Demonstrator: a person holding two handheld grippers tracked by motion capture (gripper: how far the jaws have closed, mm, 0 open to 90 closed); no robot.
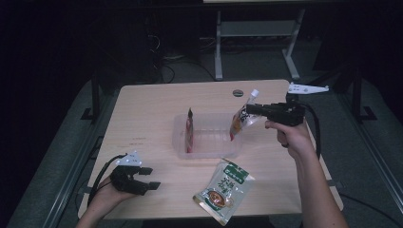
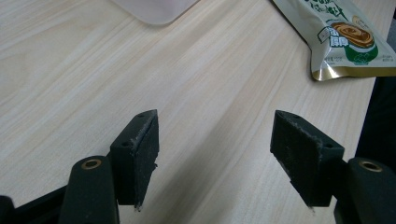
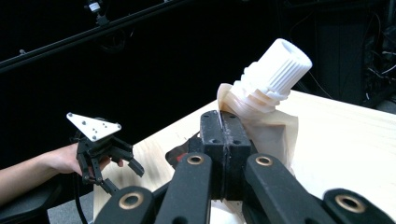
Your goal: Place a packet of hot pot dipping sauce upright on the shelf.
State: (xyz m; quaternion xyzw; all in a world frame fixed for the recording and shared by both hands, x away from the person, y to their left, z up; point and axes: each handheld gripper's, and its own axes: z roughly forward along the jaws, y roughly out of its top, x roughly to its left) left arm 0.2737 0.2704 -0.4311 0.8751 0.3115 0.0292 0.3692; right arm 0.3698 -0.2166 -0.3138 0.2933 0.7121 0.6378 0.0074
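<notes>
The left gripper (image 1: 144, 181) is being held low over the near left corner of the table (image 1: 142, 109), close to the near edge. Its jaws are being kept wide apart over bare wood, with nothing between them and nothing touched, as is being shown in the left gripper view (image 2: 215, 154). Open tabletop is being left around it, toward the left edge and toward the middle.

Just to its right, a green snack packet (image 1: 225, 190) is lying flat by the near edge, its long axis running diagonally from near left to far right.

Beyond it, in the middle of the table, a clear plastic tray (image 1: 209, 151) is standing, with a red sachet (image 1: 190, 134) leaning upright at its left wall.

Above the tray's right end, a spout pouch (image 1: 241, 118) is being held clear of the table by the right gripper (image 1: 251, 109). The jaws are being pressed fully together on the pouch's upper part, just below the white screw cap (image 3: 280, 63). The pouch's long axis is being held steeply tilted, cap pointing up and to the far right, bottom hanging toward the tray. Bare table is being left beyond, up to the far edge.
</notes>
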